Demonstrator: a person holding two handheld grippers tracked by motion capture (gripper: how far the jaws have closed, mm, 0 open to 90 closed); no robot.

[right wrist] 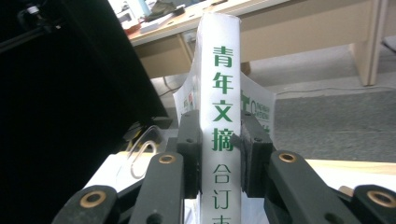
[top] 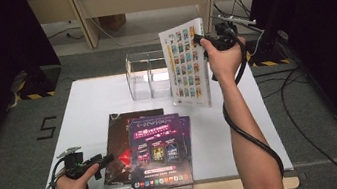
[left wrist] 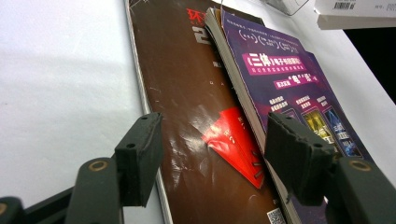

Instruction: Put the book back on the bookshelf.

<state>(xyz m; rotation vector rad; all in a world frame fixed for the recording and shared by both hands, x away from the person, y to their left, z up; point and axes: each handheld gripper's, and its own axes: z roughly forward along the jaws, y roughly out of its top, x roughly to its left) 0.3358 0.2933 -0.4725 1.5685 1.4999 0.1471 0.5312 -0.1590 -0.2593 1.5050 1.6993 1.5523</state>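
My right gripper (top: 202, 39) holds a thick white book (top: 186, 64) upright in the air, above the table's back right. In the right gripper view both jaws press on the white book's spine (right wrist: 219, 70), which carries green characters; the right gripper (right wrist: 218, 154) is shut on it. Low at the front left my left gripper (top: 107, 159) is open, nothing between its pads. In the left gripper view the left gripper (left wrist: 212, 158) straddles a brown magazine (left wrist: 187, 102), beside the purple magazine (left wrist: 289, 88) lying on top.
A clear acrylic book stand (top: 147, 75) stands at the back middle of the white table (top: 87, 106). The brown magazine (top: 121, 132) and purple magazine (top: 158, 149) form a stack near the front edge. Black curtains flank both sides; a cable hangs along the right forearm.
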